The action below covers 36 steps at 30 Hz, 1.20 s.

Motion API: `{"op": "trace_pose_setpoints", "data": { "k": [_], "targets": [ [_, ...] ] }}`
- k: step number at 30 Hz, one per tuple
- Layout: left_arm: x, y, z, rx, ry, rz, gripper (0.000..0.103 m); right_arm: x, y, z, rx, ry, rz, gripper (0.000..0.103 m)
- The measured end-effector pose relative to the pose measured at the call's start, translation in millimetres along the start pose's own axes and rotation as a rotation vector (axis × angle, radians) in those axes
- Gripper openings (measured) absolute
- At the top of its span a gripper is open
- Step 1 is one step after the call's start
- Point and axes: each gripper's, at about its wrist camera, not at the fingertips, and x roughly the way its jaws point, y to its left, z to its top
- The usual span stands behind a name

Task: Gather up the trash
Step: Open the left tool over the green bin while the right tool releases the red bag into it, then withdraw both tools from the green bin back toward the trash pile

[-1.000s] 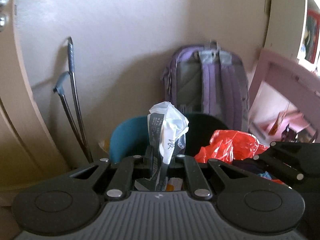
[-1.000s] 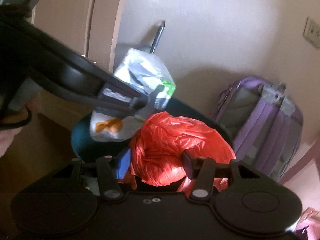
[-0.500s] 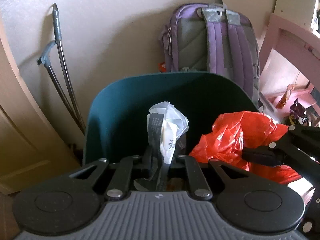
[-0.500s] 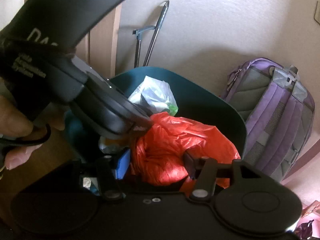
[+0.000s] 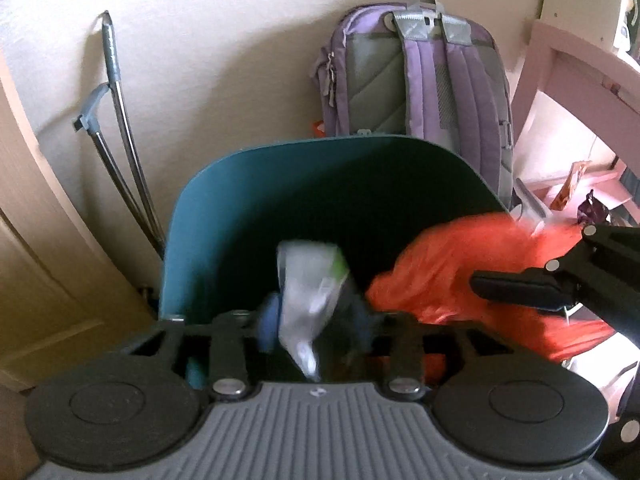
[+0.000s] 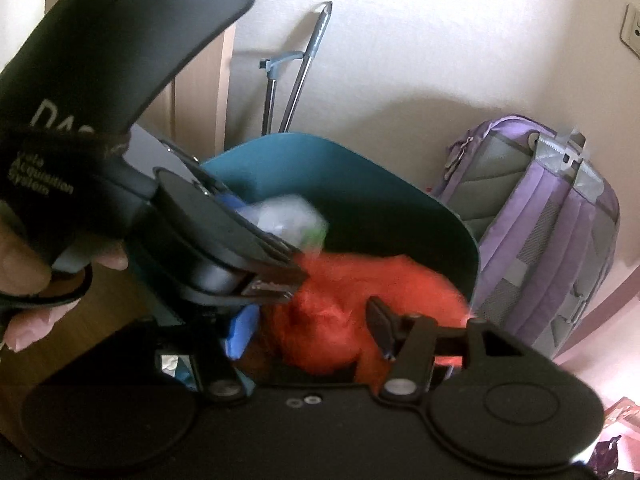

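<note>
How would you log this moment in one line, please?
left gripper open | white wrapper blurred, over teal bin | right gripper around red bag, grip unclear

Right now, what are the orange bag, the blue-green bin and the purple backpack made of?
The orange bag looks like thin, glossy plastic film: it crumples into shiny folds, though it is blurred. The teal bin seems to be smooth matte moulded plastic, with an even wall and rounded rim. The purple backpack looks like woven fabric, with stitched padding, mesh and grey webbing straps.
</note>
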Motion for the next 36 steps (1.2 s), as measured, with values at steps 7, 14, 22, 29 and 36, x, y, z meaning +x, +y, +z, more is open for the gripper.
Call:
{"op": "trace_pose_setpoints", "data": {
  "k": [7, 14, 22, 29, 36],
  "targets": [
    [-19.3, 0.3, -2.5, -0.008, -0.048, -0.01, 0.075, -13.3, -4.6, 3.6, 0.016, -0.023, 0.005, 0.059],
    [-47.8, 0.3, -11.4, -0.016, -0.089, -0.003, 0.077, -36.1, -2.2, 2.3, 0.027, -0.046, 0.013, 0.059],
    [-96.2, 6.1, -27.3, -0.053, -0.156, 0.001, 0.081, -74.9, 11.2, -7.8, 0.013, -0.089, 0.025, 0.059],
    [-133.9, 10.4, -50.8, -0.059, -0.2, 0.002, 0.081, -102.8, 24.8, -20.2, 0.017, -0.116, 0.039, 0.059],
    [-164.8, 17.8, -78.0, -0.089, -0.224, -0.003, 0.083, -126.9, 40.5, -39.0, 0.019, -0.151, 0.066, 0.059]
  ]
}}
